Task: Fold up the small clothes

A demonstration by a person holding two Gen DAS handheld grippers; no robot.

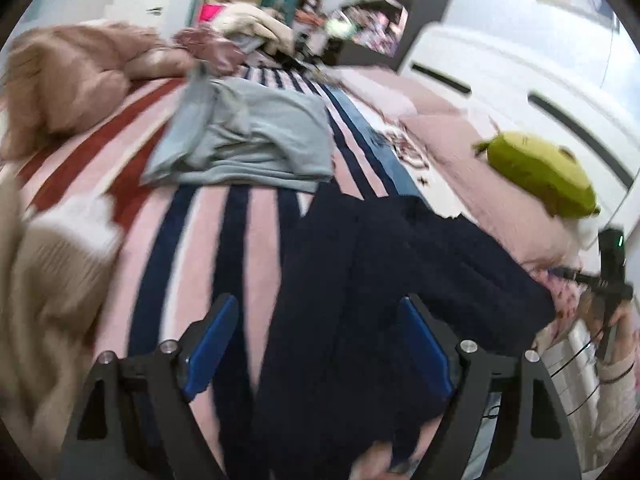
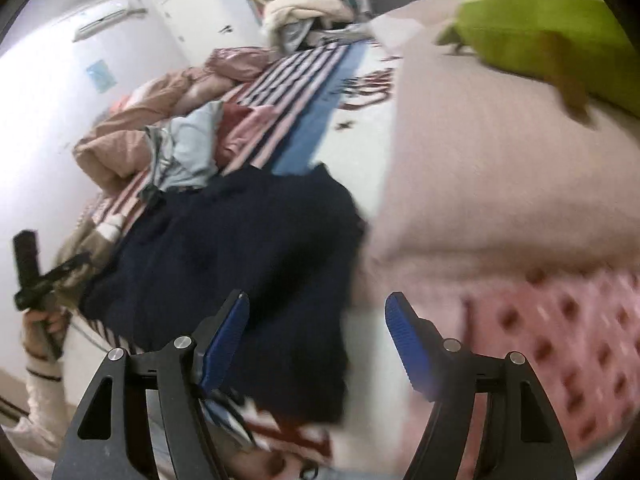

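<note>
Nearest in the left wrist view, the left gripper is seen with jaws spread wide; nothing is pinched between the blue pads. The right gripper is likewise seen agape and empty. The navy garment is laid flat on the striped bedspread, directly below both grippers. Its long axis is seen running from the near bed edge away toward the far end of the bed, parallel to the stripes (edges blurred, so neckline or waistband cannot be told). Beyond it, a pale blue garment is left crumpled. A pink pillow is noted beside the navy piece, with a green plush toy resting on it. Farther off, a tan quilt is bunched. No legible writing or brand is made out.
</note>
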